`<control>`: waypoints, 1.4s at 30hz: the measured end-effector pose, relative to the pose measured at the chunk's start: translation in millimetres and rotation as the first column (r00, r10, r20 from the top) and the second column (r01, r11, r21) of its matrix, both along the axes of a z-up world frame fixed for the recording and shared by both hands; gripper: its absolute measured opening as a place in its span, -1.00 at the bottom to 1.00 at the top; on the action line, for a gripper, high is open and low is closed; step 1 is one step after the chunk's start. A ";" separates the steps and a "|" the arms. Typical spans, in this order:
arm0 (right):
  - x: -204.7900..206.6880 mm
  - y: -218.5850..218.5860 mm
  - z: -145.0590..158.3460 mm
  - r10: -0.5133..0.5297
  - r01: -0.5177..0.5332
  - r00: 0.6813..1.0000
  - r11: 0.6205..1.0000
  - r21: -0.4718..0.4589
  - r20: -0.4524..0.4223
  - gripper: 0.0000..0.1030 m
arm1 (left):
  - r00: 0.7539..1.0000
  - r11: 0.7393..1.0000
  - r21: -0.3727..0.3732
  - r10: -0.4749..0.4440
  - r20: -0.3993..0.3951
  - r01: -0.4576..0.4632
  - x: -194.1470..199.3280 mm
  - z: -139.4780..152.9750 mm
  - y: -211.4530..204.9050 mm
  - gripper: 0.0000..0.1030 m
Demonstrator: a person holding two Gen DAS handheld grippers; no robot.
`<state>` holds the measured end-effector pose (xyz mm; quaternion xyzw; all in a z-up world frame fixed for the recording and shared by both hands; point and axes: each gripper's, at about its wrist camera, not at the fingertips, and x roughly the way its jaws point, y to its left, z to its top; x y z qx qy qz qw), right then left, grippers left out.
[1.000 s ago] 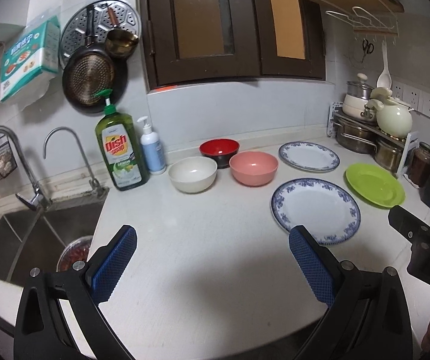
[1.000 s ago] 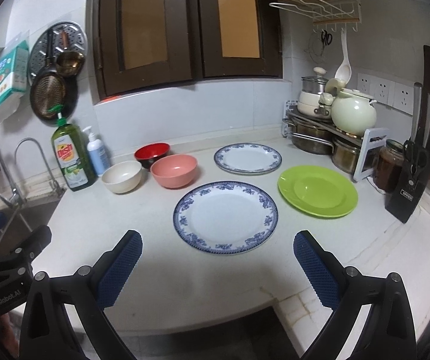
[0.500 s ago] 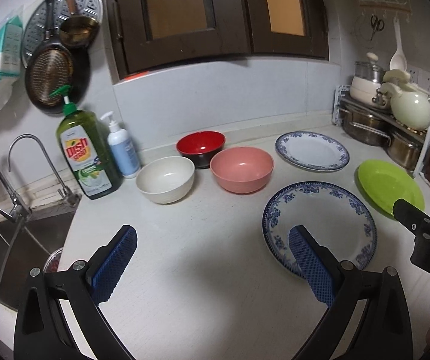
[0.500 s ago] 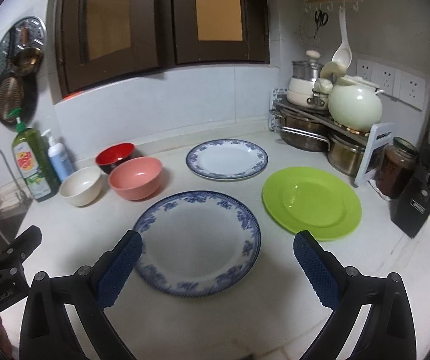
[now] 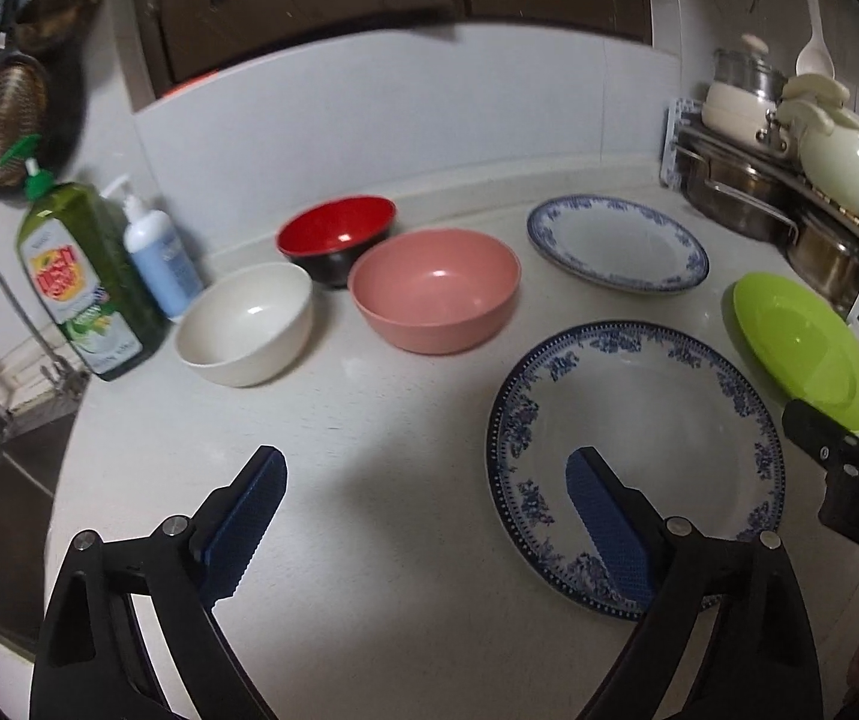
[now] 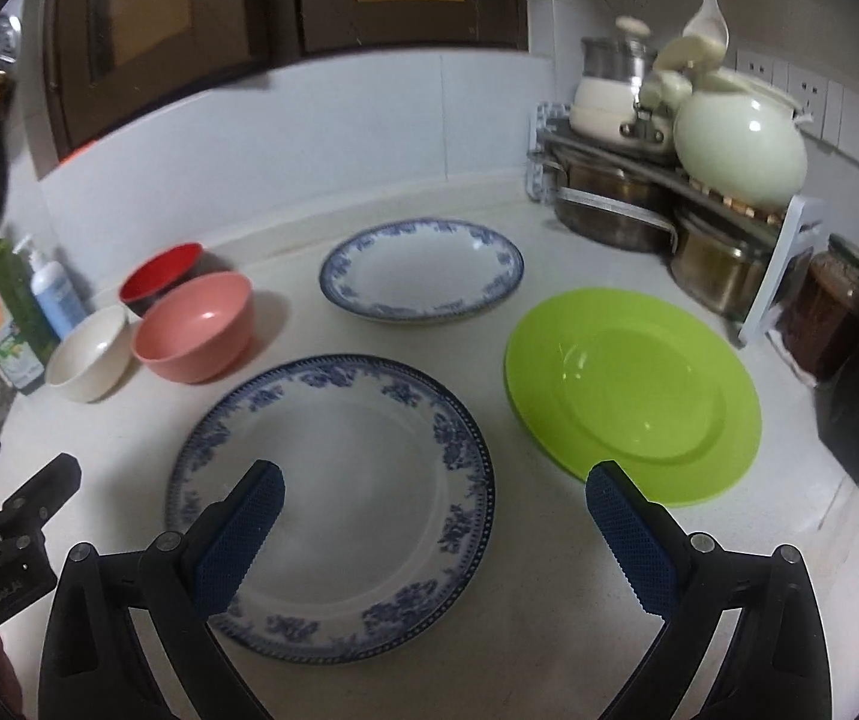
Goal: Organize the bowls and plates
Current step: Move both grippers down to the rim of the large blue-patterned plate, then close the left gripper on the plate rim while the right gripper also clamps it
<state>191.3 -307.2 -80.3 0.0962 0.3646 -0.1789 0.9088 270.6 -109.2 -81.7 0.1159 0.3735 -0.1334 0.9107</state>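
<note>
The large blue-rimmed plate [image 6: 333, 492] lies flat under your right gripper [image 6: 432, 495], its near rim between those wide-open, empty jaws. It looks glazed, stiff, slippery and breakable, so pinch the raised rim, not the face. Your left gripper [image 5: 426, 480] has just narrowed slightly yet stands open and empty, one finger over the plate's left edge.

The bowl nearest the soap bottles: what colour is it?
Cream white bowl, plain, no pattern. The left wrist view shows it best.
</note>
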 end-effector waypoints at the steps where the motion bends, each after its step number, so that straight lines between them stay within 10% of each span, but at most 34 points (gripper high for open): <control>1: 2.3 -2.1 -4.4 -0.004 0.004 1.000 1.000 0.009 -0.011 0.98 | 1.000 1.000 0.003 -0.006 -0.014 0.006 4.4 -4.7 -3.0 0.82; 42: 52.3 -38.3 -69.9 -0.008 0.030 0.977 0.995 0.100 -0.213 -0.03 | 0.956 0.994 -0.020 -0.111 -0.270 0.110 61.9 -74.4 -49.9 -0.15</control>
